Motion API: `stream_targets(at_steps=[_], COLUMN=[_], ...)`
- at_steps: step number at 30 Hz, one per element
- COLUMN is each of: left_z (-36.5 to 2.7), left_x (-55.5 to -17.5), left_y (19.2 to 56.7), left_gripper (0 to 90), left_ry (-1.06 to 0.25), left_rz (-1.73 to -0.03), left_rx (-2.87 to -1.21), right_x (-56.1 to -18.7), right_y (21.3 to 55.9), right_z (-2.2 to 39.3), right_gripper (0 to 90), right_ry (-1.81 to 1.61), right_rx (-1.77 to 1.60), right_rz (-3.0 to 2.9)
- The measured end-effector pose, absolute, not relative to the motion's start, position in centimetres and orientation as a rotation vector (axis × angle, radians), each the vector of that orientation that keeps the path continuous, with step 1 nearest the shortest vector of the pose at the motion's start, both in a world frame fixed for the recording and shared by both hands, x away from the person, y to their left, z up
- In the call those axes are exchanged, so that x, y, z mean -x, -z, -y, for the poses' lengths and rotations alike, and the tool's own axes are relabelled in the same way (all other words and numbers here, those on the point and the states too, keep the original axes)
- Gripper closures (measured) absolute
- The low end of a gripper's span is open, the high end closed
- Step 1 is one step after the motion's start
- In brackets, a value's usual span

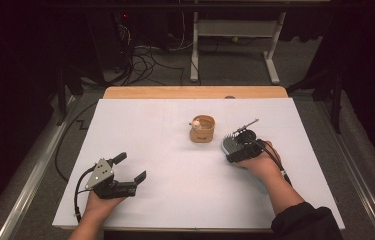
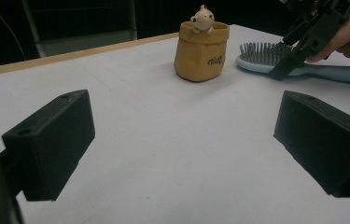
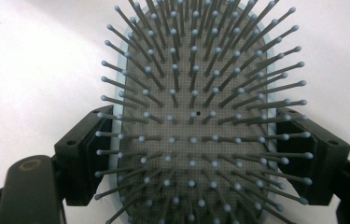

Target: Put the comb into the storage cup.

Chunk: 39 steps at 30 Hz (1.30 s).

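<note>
- The hairbrush (image 1: 228, 144) lies flat on the white worktop (image 1: 175, 200), bristles up, at the right of the high view, just to the right of a small tan pot (image 1: 202, 130).
- Its head is pale blue with a grey bristle pad; in the left gripper view the pale blue handle (image 2: 345, 73) runs off to the right along the worktop.
- The right gripper (image 1: 237, 150) is held over the brush by the person's right hand (image 1: 261, 161), pointing down at it.
- In the right gripper view its two black jaws flank the brush head (image 3: 196, 116), one on each long edge (the left one looks to be right against the pale blue rim, the right one is half hidden behind bristles).
- The jaws stand wide around the head; whether both pads truly press on it I cannot tell.
- The left gripper (image 1: 131, 172) rests on the worktop at the near left, well apart from the brush, held by the left hand (image 1: 102, 204).
- Its jaws stand wide apart with nothing between them, as the left gripper view shows bare worktop in the gap.
- The tan pot looks like a little sack with dark lettering on its front, and a small cream figure (image 2: 203, 19) perches on its rim.
- A wooden edge (image 1: 195, 92) shows at the far side of the worktop.
</note>
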<state>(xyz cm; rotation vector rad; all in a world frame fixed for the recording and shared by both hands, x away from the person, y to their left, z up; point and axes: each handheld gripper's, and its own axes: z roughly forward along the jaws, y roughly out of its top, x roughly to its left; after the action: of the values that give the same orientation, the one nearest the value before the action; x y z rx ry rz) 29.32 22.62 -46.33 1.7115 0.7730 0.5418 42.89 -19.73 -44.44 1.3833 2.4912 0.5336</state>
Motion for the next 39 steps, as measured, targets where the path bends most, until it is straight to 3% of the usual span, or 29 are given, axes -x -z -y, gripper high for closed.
stream_targets(at_steps=[12, 39], left_z=[-22.6, -22.7], left_x=[-29.4, -29.5], left_y=[46.4, 46.3], left_gripper=[5.9, 5.9], left_ry=[-0.542, -0.520], left_rz=[-0.782, -0.805], left_rx=[-1.703, -1.687], right_x=[-42.6, -37.5], right_y=[44.0, 38.3], right_z=[20.0, 22.3], right_gripper=[20.7, 20.7], right_ry=[-0.558, -0.886], right_rx=[-1.384, -1.200], right_rz=[-2.486, -2.280])
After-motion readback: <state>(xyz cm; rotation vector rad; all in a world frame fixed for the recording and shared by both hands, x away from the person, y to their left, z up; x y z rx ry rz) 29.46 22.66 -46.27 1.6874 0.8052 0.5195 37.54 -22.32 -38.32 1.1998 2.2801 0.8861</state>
